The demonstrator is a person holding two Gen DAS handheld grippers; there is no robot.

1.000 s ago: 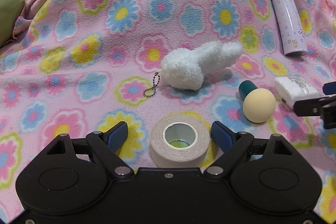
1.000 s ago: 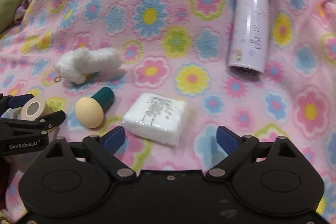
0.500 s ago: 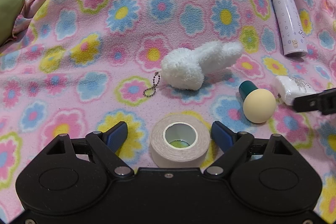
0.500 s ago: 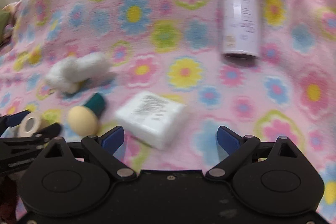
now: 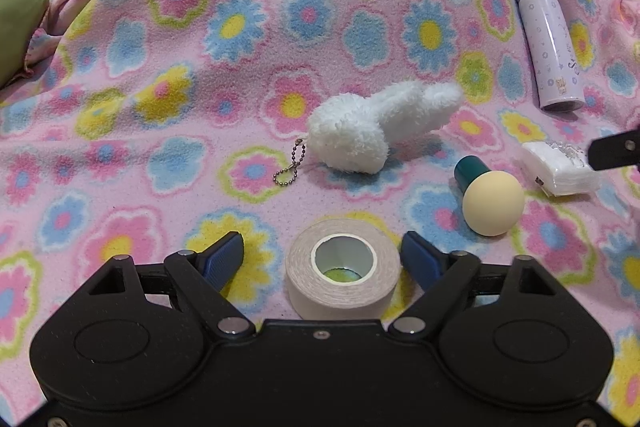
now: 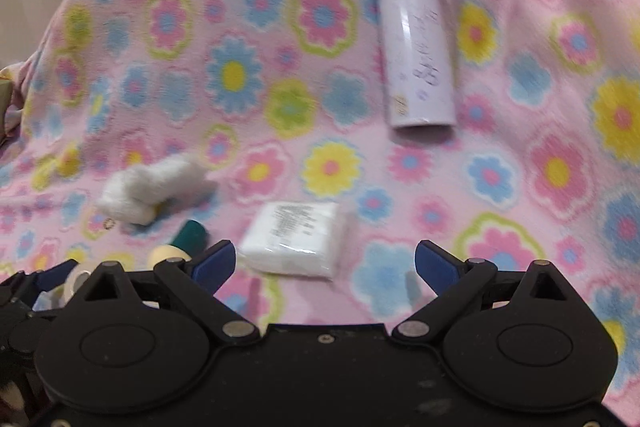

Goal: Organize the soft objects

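Spread over the soft pink flowery fleece blanket (image 5: 120, 131), near its front edge, a light, stiff white tape roll (image 5: 343, 273) sits between the closing left gripper (image 5: 322, 257) jaws, not yet squeezed, best pinched across its round sides, while the right gripper (image 6: 325, 263) gapes wide, holding nothing

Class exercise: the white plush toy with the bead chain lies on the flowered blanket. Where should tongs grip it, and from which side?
Grip the plush toy across its rounded body, coming from above. That is its bulkiest, squashiest part; the two long ears taper and would flop, and the bead chain is too thin.
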